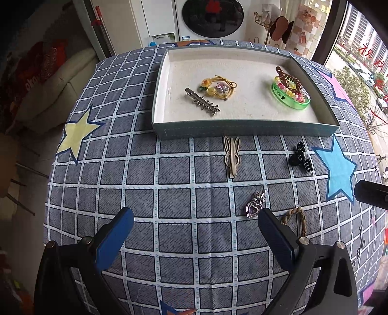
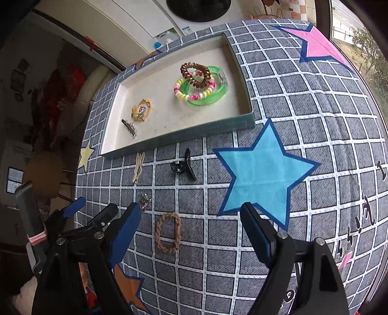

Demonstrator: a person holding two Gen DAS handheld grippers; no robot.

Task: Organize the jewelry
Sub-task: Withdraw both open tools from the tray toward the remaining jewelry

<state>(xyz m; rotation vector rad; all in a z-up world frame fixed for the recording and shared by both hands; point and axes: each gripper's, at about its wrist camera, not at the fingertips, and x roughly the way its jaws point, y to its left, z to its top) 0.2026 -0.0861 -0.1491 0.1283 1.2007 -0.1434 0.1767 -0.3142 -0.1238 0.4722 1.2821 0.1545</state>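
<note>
Both the left gripper [image 1: 195, 238] and right gripper [image 2: 190, 233] hover released and empty above the desk [image 1: 145, 184], where four loose pieces, nearest the braided band [image 2: 168, 233], await the tray [image 1: 242, 130] near its far edge

This is a home, a lived-in room rather than a workplace. Beyond the far edge of the desk [image 1: 135, 169], which wears a blue checked cloth printed with coloured stars, stands a white front-loading washing machine [image 1: 213, 19] with a round dark door. A detergent bottle [image 1: 160, 40] sits beside it. Past the desk's left edge lies a cream sofa [image 1: 60, 92] with a red cushion [image 1: 36, 63]. A large window [image 1: 359, 60] past the right edge looks onto trees and apartment blocks.
</note>
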